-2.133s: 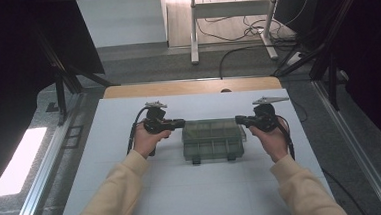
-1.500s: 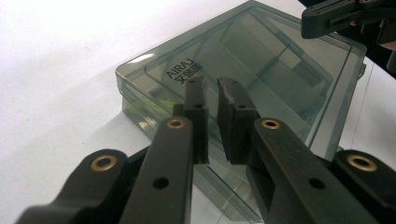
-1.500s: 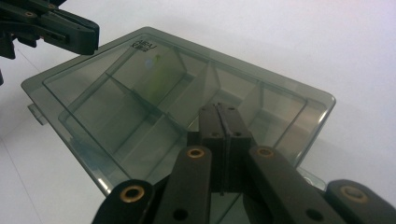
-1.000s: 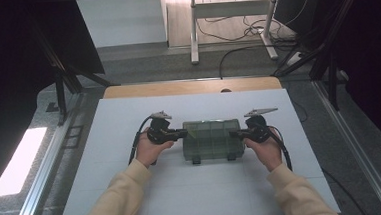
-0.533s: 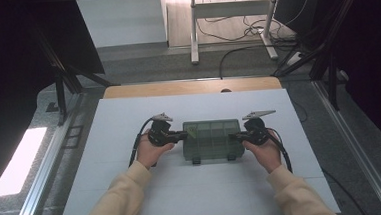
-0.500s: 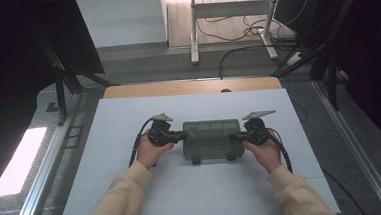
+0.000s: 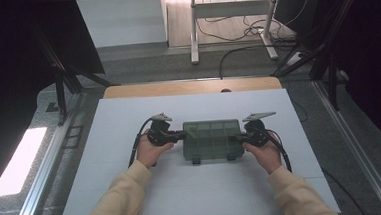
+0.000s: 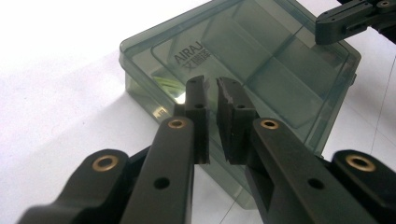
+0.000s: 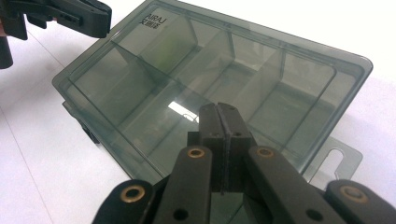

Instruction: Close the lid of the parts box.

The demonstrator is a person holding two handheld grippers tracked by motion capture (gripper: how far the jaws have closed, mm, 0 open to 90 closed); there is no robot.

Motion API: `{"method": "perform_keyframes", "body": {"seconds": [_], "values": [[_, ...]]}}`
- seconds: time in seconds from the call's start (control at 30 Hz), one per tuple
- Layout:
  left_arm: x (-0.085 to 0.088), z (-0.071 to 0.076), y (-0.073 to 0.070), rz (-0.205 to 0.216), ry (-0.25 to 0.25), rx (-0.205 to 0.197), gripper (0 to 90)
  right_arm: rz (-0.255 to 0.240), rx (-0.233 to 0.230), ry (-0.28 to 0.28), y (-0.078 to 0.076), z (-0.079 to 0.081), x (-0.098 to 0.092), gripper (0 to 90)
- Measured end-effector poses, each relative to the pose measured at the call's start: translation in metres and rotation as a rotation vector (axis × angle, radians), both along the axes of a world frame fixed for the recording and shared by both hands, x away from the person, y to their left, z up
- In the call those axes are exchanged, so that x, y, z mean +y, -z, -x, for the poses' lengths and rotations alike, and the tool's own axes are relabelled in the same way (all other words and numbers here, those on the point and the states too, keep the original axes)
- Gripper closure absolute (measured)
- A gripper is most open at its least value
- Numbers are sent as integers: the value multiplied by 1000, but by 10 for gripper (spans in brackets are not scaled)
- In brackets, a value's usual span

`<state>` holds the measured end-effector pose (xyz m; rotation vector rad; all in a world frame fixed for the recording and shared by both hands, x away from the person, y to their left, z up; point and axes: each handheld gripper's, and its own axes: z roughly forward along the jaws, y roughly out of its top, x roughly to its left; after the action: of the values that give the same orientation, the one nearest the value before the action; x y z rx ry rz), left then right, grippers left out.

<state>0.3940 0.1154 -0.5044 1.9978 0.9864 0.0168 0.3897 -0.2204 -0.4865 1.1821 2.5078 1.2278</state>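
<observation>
On the middle of the white tabletop [image 7: 133, 191] lies the translucent green compartment box [image 7: 212, 138], its long axis running left to right between the 2 grippers. The left gripper [image 7: 180, 134] sits at its left short end with fingers [image 8: 196, 100] nearly together, a thin gap between them, holding nothing. The right gripper [image 7: 240, 138] sits at the right short end, fingers [image 9: 210, 121] fully together and empty, so both are equally near.

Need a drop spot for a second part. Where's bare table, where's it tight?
Bare white table: the strip behind the green compartment box, and the wide area in front between the forearms. Tight: both box ends, with the left hand-held gripper and right hand-held gripper against them.
</observation>
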Motion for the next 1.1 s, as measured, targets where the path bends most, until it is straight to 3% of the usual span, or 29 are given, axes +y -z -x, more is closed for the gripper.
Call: {"method": "perform_keyframes", "body": {"seconds": [0.27, 0.67, 0.77, 0.9, 1.1], "values": [[1, 6, -2, -2, 3, -12, 827, 10, -7, 6, -1, 2, 2, 899], [17, 34, -7, -10, -24, -36, 827, 29, -50, 16, -9, 13, -1, 899], [20, 42, -6, -40, -25, -47, 825, 23, -52, 24, -11, 18, -5, 900], [29, 54, -6, -66, -33, -65, 824, 61, -83, 27, -12, 30, -14, 899], [49, 71, -4, -63, -68, -65, 815, 42, -70, 62, -10, 45, -35, 873]]}}
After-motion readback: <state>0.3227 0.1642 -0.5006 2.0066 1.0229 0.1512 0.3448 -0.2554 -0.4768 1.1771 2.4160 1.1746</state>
